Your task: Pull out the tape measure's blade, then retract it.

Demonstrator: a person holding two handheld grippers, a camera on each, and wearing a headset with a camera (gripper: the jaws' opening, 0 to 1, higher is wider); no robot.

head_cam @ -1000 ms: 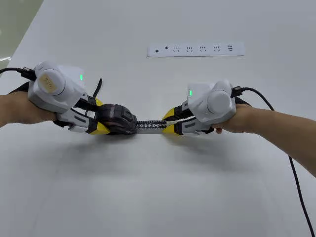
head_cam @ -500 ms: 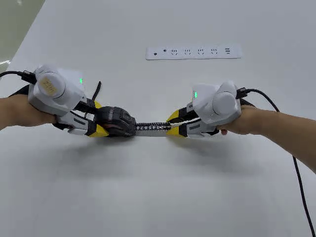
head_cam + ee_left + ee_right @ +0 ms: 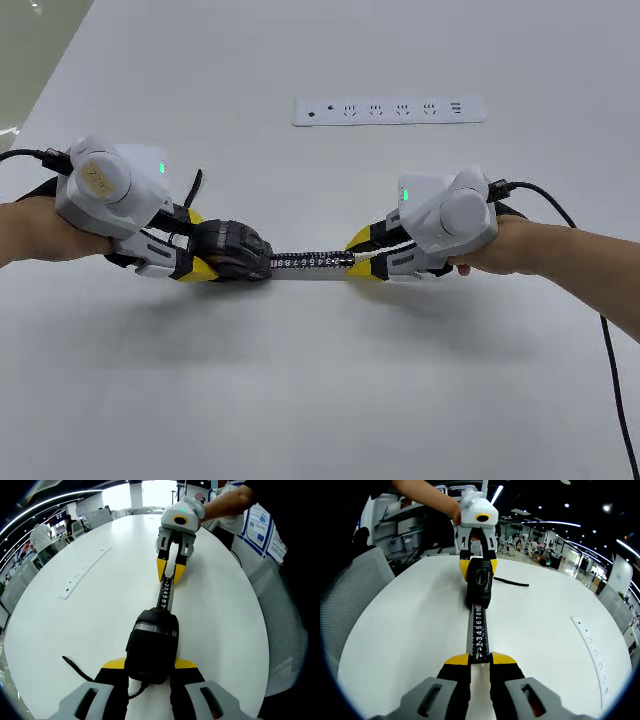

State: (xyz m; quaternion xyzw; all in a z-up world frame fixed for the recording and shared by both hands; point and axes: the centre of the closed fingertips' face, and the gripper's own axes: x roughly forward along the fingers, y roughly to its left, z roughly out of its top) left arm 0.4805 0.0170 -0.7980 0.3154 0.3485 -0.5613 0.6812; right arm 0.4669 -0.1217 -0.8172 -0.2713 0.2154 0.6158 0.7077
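Head view: both grippers sit low over the white table [image 3: 300, 395], facing each other tip to tip. left gripper [image 3: 200, 244] is clamped on the black tape measure case [image 3: 235, 250]. Its yellow tips press on either side of the body, and the jaws are spread just as wide as the case. Case sits between those jaws with its nose sticking out ahead of the tips; can't tell if it rests on the tabletop or hangs just above it. right gripper [image 3: 358, 255] has jaws almost closed, pinching the free end of the blade [image 3: 312, 260] between its yellow tips. Blade runs straight from the right tips across to the case mouth, with a short stretch out. Right gripper view reads 2 to 9 on it, digits climbing away from the jaws toward the case, which is directly ahead and held by the other gripper. Left gripper view: case is wedged between its own jaws, and the blade heads straight out ahead into the opposite yellow tips. Black strap [image 3: 508, 583] trails off the case and lies on the table just beside the left jaws. White power strip [image 3: 388, 109] lies flat well beyond both grippers, apart from everything. Black cable [image 3: 603, 350] runs back from the right gripper along the forearm.
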